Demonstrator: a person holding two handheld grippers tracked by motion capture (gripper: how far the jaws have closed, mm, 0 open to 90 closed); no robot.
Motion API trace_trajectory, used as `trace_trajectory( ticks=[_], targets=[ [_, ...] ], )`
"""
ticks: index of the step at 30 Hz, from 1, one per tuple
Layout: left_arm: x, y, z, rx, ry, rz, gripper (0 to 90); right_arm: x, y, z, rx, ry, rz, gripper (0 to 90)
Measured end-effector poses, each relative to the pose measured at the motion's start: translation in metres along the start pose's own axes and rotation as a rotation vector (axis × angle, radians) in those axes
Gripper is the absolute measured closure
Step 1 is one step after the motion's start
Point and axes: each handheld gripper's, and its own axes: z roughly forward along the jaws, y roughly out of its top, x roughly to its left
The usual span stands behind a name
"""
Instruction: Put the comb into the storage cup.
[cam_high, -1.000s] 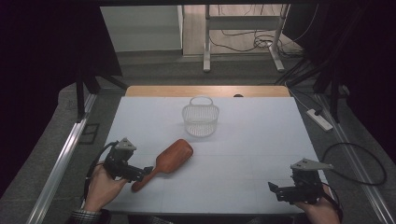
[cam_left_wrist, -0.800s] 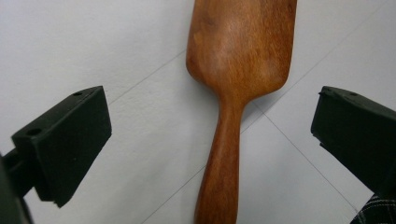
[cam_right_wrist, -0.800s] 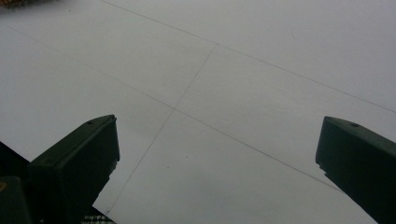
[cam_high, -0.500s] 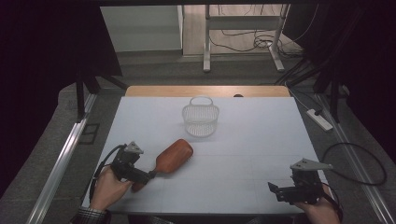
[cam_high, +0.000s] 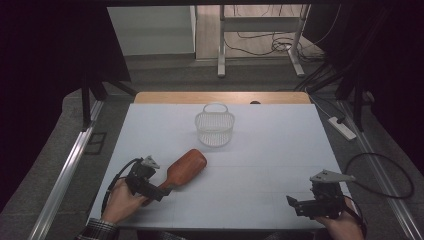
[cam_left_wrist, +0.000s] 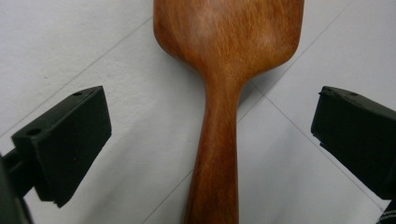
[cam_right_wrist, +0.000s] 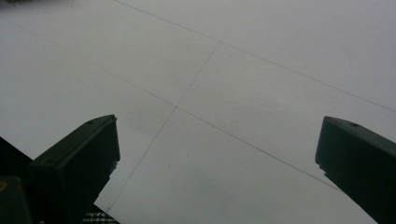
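Wooden paddle brush, reddish-brown with a broad oval head and a narrow handle (cam_high: 184, 169), lies flat on the white counter (cam_high: 270, 150) in the near-left part of the high view, at about 8 o'clock from the counter's middle. Its long axis runs on a diagonal: the head points toward 2 o'clock, roughly at the small white wire basket with a hoop handle (cam_high: 215, 128) that stands well apart beyond it, while the handle trails toward 8 o'clock, straight at the person's left hand. That lie suits a pick-up by the handle, and the left gripper (cam_left_wrist: 212, 140) is set for it: in the left gripper view the handle runs up the middle between the two black jaws, which stand wide and released, one on each side, neither touching the wood. The grip looks squared to the handle, so closing should catch it across its narrow width; I judge the grasp is about to be made, not yet made. The basket's open mouth faces up, a likely place to drop the brush. At about 5 o'clock on the counter the right gripper (cam_high: 312, 202) rests near the front edge in the person's right hand, its jaws also spread and released, with bare counter between them in the right gripper view, seemingly parked clear of the left hand's work.
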Motion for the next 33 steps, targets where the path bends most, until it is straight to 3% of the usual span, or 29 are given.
trace_trajectory(
  ticks=[17,28,33],
  targets=[
    [-0.004,0.006,0.012,0.095,-0.004,-0.016,0.0,0.000,0.000,0.000,0.004,0.000,-0.004,0.0],
    [-0.008,0.011,0.015,0.117,0.021,0.004,0.1,0.001,0.000,0.001,0.007,-0.002,-0.005,0.3],
    [-0.011,0.013,0.017,0.128,0.056,0.027,15.0,0.001,0.000,0.001,0.008,-0.003,-0.007,0.4]
  ],
)
